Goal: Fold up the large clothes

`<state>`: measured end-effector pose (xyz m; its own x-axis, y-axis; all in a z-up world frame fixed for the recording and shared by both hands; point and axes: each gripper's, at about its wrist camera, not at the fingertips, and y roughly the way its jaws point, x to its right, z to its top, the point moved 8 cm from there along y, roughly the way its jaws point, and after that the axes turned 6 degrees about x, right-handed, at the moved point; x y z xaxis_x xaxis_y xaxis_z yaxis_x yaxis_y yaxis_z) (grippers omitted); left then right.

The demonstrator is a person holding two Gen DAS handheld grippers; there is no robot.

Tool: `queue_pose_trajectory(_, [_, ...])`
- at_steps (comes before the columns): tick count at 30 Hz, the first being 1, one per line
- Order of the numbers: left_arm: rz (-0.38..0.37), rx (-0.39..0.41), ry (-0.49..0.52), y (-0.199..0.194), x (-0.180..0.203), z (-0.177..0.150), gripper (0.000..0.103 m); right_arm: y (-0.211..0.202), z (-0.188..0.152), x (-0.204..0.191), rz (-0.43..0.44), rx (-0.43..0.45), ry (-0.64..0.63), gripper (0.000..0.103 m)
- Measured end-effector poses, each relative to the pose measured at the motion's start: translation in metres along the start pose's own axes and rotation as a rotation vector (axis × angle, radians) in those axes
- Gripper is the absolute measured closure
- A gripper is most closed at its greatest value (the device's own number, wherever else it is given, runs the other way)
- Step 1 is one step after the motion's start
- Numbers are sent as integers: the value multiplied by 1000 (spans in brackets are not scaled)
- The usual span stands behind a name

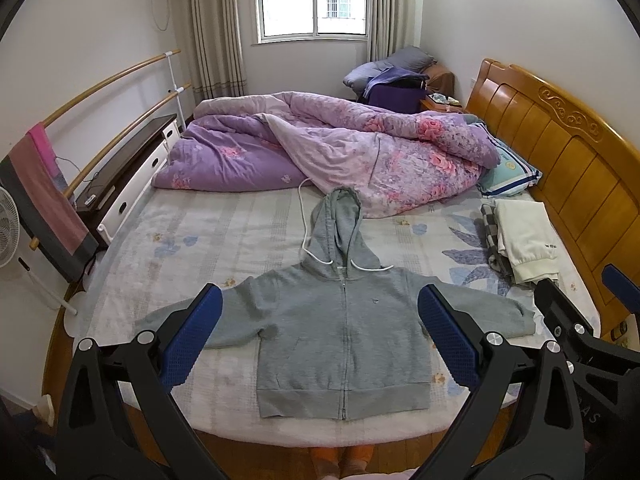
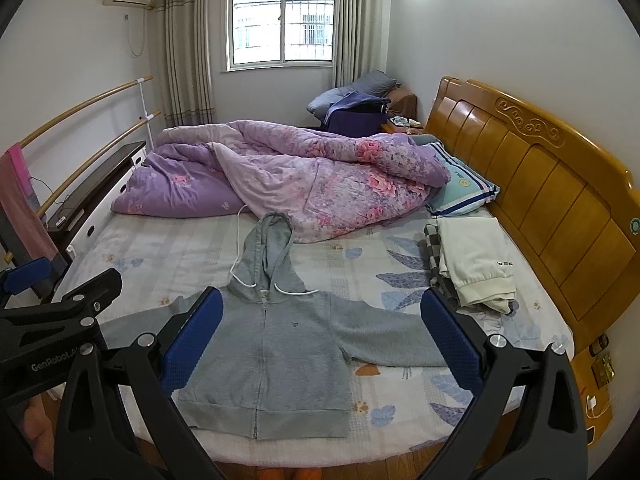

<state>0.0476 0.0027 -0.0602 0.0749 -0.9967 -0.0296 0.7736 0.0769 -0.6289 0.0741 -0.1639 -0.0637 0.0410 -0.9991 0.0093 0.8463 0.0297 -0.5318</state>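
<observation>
A grey zip hoodie [image 1: 340,320] lies flat, front up, near the front edge of the bed, sleeves spread to both sides and hood pointing to the far side; it also shows in the right wrist view [image 2: 276,352]. My left gripper [image 1: 320,320] is open and empty, held above the hoodie's body. My right gripper [image 2: 322,328] is open and empty, above the hoodie's right half and sleeve [image 2: 392,340]. In the left wrist view the right gripper [image 1: 580,300] shows at the right edge.
A crumpled purple floral quilt [image 1: 340,144] covers the far half of the bed. Folded white and checked clothes [image 1: 520,240] lie at the right by the wooden headboard [image 1: 560,152]. A pillow [image 1: 508,172] lies beside them. A cabinet [image 1: 128,168] and rails stand at the left.
</observation>
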Motion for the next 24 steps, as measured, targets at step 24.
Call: queue_pose_trajectory(24, [3, -17, -2, -1, -1, -4, 5, -1, -10, 0, -11, -12, 2, 7])
